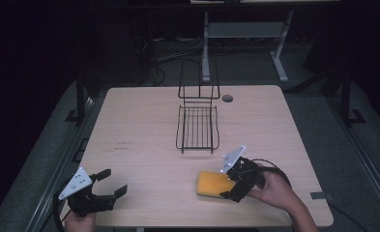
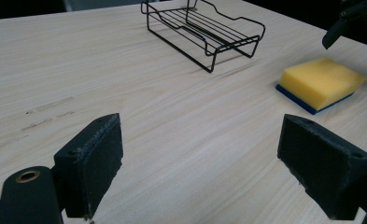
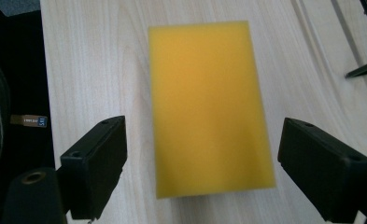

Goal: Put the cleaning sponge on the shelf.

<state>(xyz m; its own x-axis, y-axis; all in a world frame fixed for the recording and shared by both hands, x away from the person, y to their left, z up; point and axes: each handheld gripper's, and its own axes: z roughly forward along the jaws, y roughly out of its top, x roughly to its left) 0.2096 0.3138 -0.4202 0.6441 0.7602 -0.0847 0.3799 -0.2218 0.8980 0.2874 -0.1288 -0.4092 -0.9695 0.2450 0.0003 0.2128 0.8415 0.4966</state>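
Fingers of the right gripper are spreading wide, straddling the yellow rectangular sponge with blue underside lying flat on the near-right surface; closing looks next. Left gripper is gaping, idle.

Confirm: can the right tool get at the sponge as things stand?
Probably yes. The right tool is open, its jaws standing either side of the yellow sponge with bare table around it. Nothing blocks it; the wire rack stands apart.
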